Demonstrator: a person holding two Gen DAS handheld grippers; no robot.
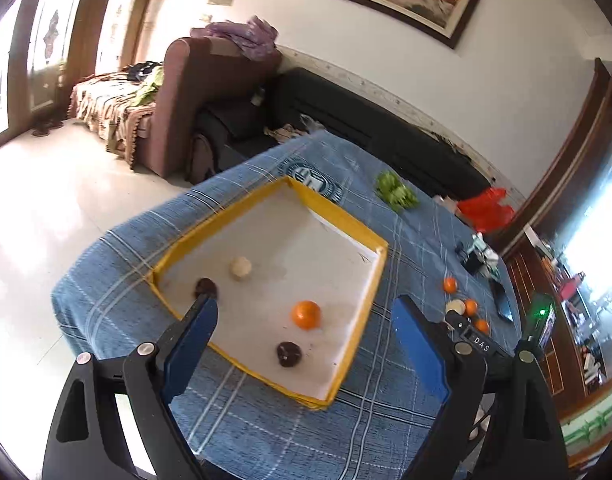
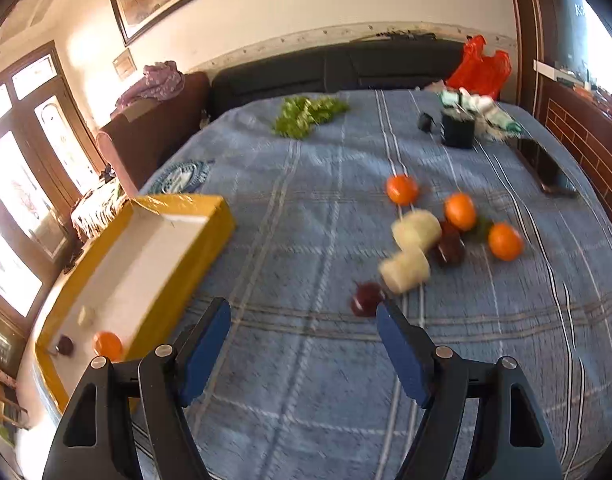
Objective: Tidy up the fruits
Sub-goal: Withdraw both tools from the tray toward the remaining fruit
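The yellow box [image 1: 380, 276] sits on the blue plaid cloth [image 2: 306, 240] with an orange [image 1: 306, 314], a pale round fruit [image 1: 240, 267] and two dark ones [image 1: 289, 354] already inside. The rest is loose on the cloth off to the side: three oranges [image 2: 402, 189], two pale chunks [image 2: 405, 269] and a few dark fruits [image 2: 367, 299]. The left gripper [image 1: 306, 320] hangs wide over the box, nothing in it. The right gripper [image 2: 304, 320] is spread too and empty, with a dark fruit just past its fingertip.

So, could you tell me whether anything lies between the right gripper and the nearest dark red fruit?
Nothing visible does. The right gripper is open and empty, and only bare blue cloth separates it from the dark red fruit by its right finger.
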